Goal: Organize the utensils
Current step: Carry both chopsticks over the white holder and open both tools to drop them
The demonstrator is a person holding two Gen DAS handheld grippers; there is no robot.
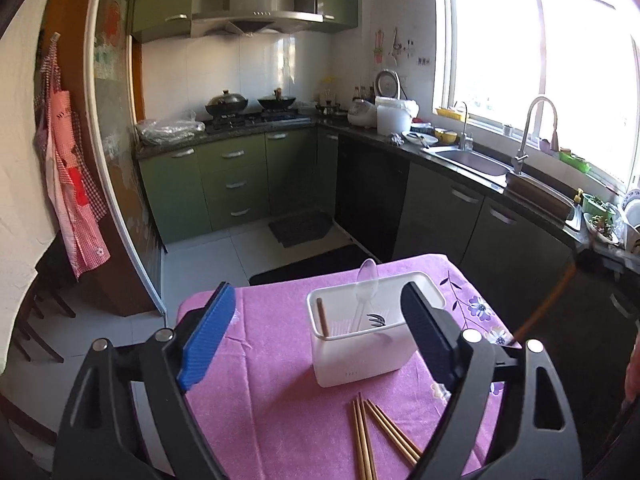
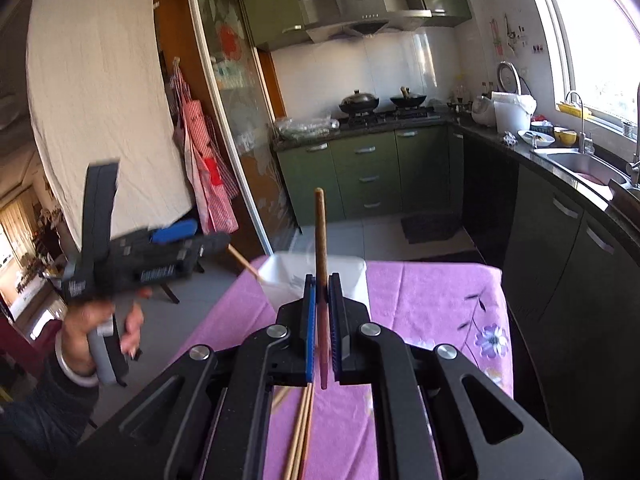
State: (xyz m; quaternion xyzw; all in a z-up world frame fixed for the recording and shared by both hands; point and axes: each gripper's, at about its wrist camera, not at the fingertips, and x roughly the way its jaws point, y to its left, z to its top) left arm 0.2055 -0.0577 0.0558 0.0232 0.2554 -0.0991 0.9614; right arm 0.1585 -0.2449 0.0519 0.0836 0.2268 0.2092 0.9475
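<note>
A white utensil holder (image 1: pixel 360 352) stands on the pink flowered tablecloth (image 1: pixel 276 408). In it are a clear plastic spoon (image 1: pixel 366 284), a black fork (image 1: pixel 376 320) and one wooden chopstick (image 1: pixel 322 318). Several loose chopsticks (image 1: pixel 380 436) lie on the cloth in front of it. My left gripper (image 1: pixel 316 292) is open, its pads wide on either side of the holder with nothing held. My right gripper (image 2: pixel 322 280) is shut on an upright chopstick (image 2: pixel 320 232), just short of the blurred holder (image 2: pixel 280 272). More chopsticks (image 2: pixel 302 432) lie below it. The left gripper (image 2: pixel 212 240) shows at left in a person's hand (image 2: pixel 100 320).
Green cabinets and a dark counter with a sink (image 1: pixel 472 160) run along the right and back. Two woks sit on the stove (image 1: pixel 252 118). A dark floor mat (image 1: pixel 300 228) lies beyond the table. A red checked apron (image 1: pixel 68 184) hangs at left by a sliding door.
</note>
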